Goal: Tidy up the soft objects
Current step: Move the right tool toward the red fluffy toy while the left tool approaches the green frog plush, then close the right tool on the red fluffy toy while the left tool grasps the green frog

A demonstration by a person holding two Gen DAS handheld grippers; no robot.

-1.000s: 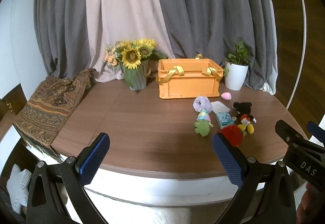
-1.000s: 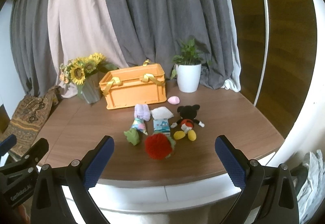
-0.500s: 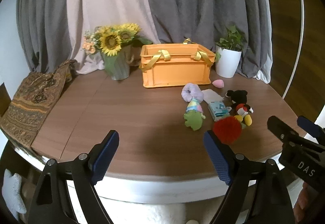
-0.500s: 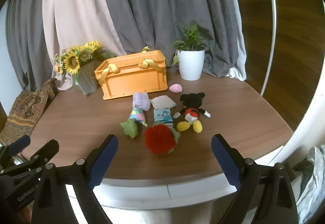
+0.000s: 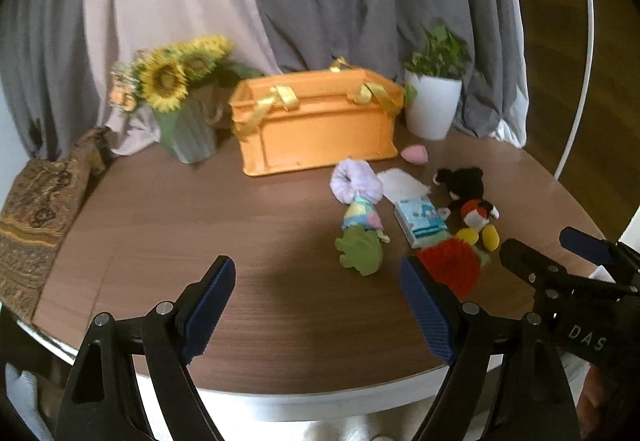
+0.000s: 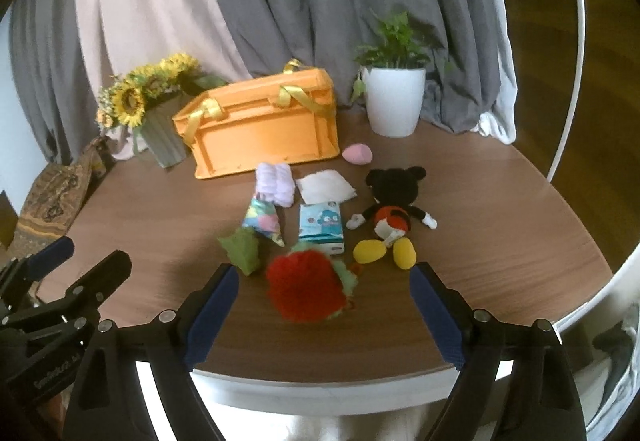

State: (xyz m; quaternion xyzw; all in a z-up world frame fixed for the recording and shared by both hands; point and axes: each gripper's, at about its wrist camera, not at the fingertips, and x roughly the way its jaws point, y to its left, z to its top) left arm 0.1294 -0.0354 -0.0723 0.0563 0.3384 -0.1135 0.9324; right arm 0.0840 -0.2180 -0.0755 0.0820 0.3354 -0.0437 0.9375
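Note:
Several soft things lie in a cluster in front of an orange crate [image 6: 260,125] with yellow ribbon handles: a red fluffy toy [image 6: 306,289], a black mouse doll [image 6: 394,209], a tissue packet [image 6: 320,227], a white cloth [image 6: 324,187], a purple roll [image 6: 274,183], a green plush [image 6: 244,249] and a pink egg shape [image 6: 357,154]. My right gripper [image 6: 324,273] hovers at the table's near edge, jaws closing; the red toy lies just beyond its fingertips, untouched. My left gripper [image 5: 316,269] is open over bare table, left of the green plush [image 5: 358,251].
A sunflower vase [image 5: 188,129] stands left of the crate and a white plant pot [image 5: 432,109] right of it. A patterned cloth [image 5: 36,209] hangs over the round table's left edge. Grey curtains close off the back.
Both grippers have come forward and down toward the table, so the toys look bigger. Both pairs of jaws have narrowed a little.

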